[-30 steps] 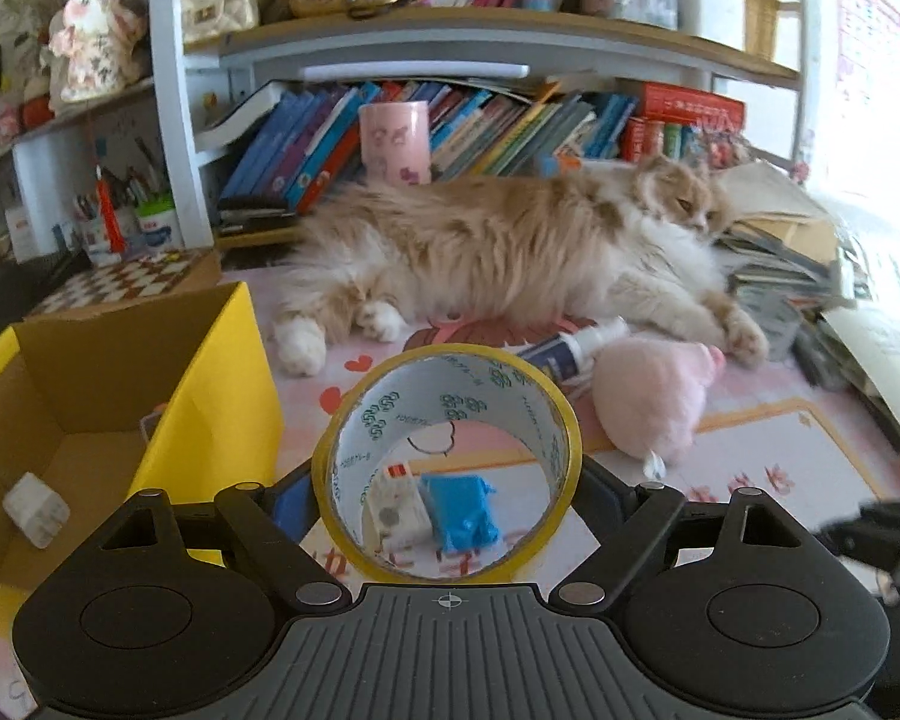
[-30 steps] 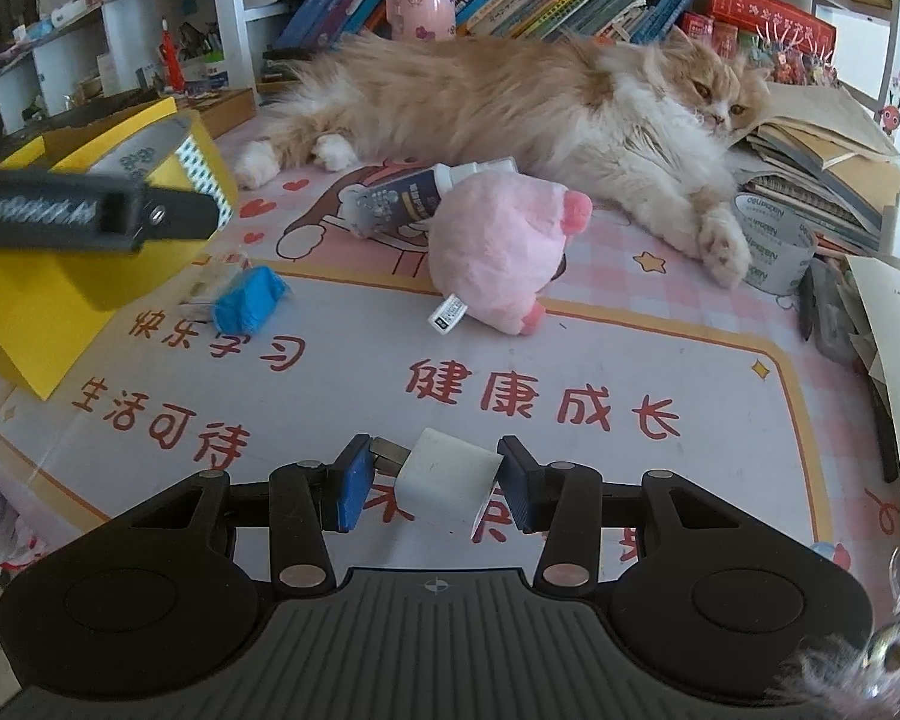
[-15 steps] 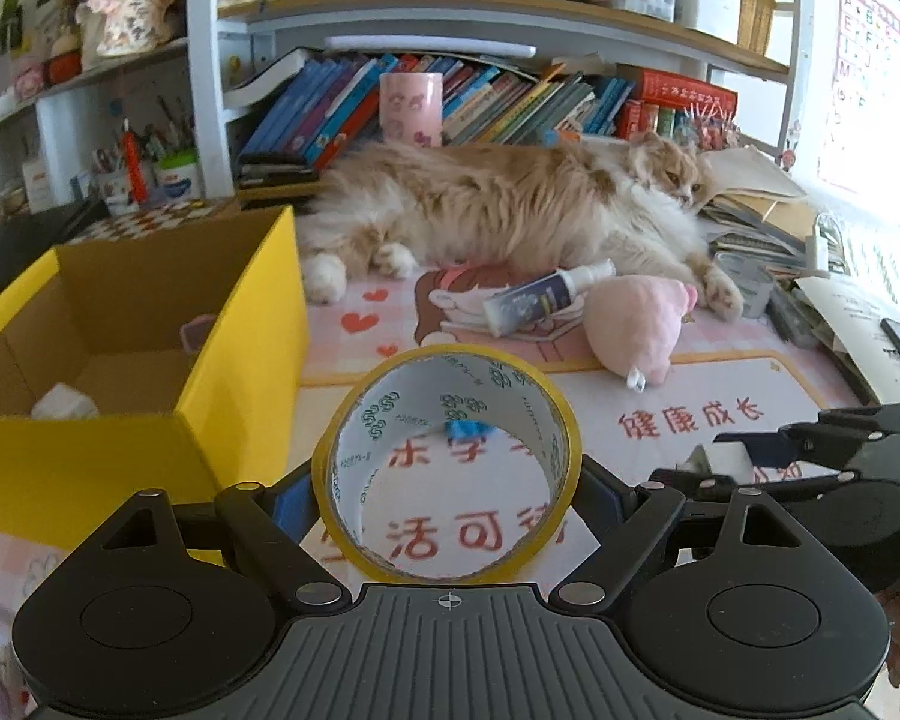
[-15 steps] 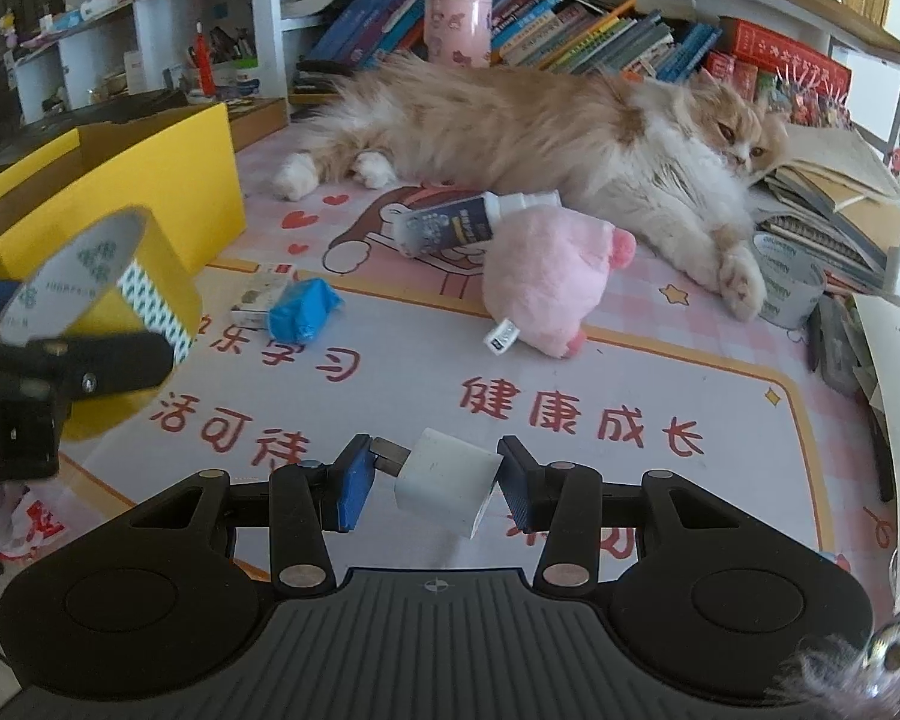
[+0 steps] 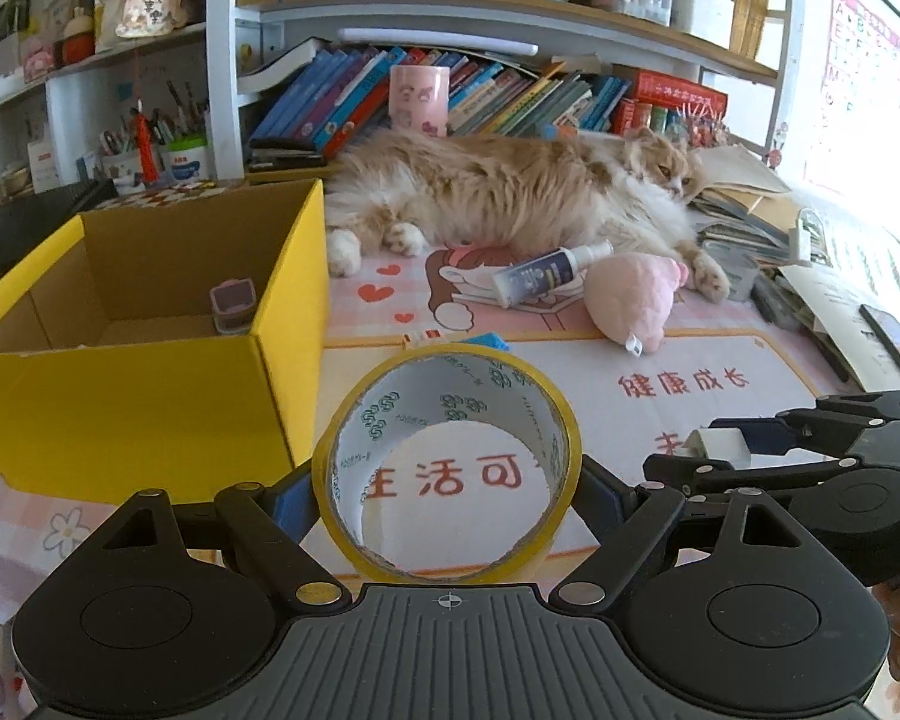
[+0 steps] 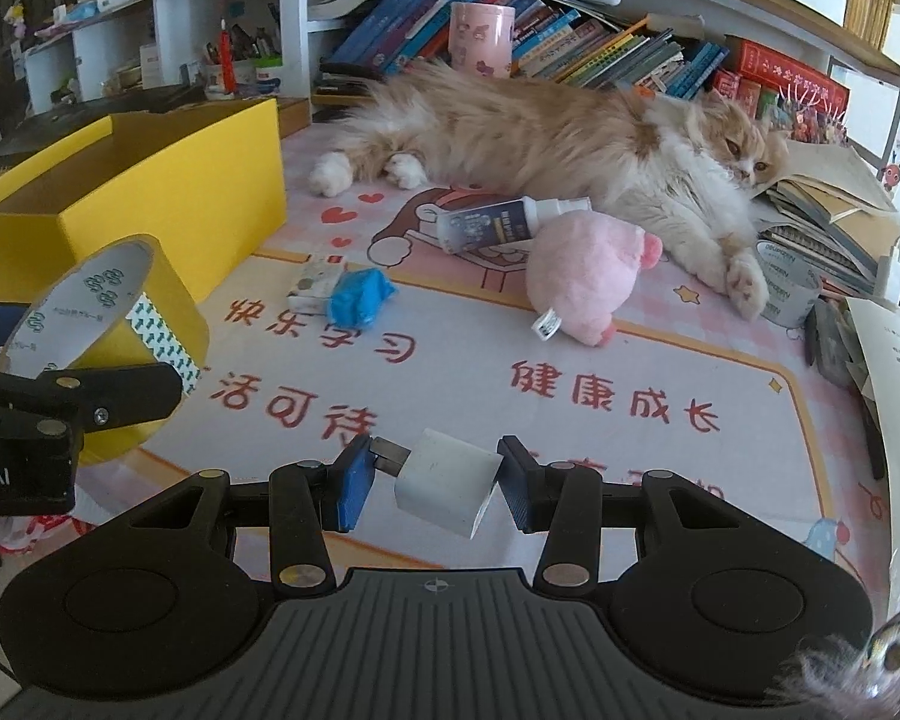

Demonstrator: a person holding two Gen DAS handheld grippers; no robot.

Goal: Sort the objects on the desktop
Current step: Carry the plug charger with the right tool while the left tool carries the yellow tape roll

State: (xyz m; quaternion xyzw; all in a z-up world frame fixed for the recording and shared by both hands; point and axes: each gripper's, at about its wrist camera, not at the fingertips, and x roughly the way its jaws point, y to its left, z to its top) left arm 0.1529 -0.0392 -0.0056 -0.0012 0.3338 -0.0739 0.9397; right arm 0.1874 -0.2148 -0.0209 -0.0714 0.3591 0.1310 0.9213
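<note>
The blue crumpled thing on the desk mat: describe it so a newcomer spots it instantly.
Start at the yellow box on the left of the printed desk mat. Just right of its near corner, on the mat, a small white packet lies with the blue crumpled thing touching its right side. It is the only bright blue item there; the pink plush toy lies further right.

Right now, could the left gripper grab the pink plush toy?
Probably not yet. The left gripper is clamped on the tape roll, so it has no room for the pink plush toy, though nothing blocks the way there.
</note>
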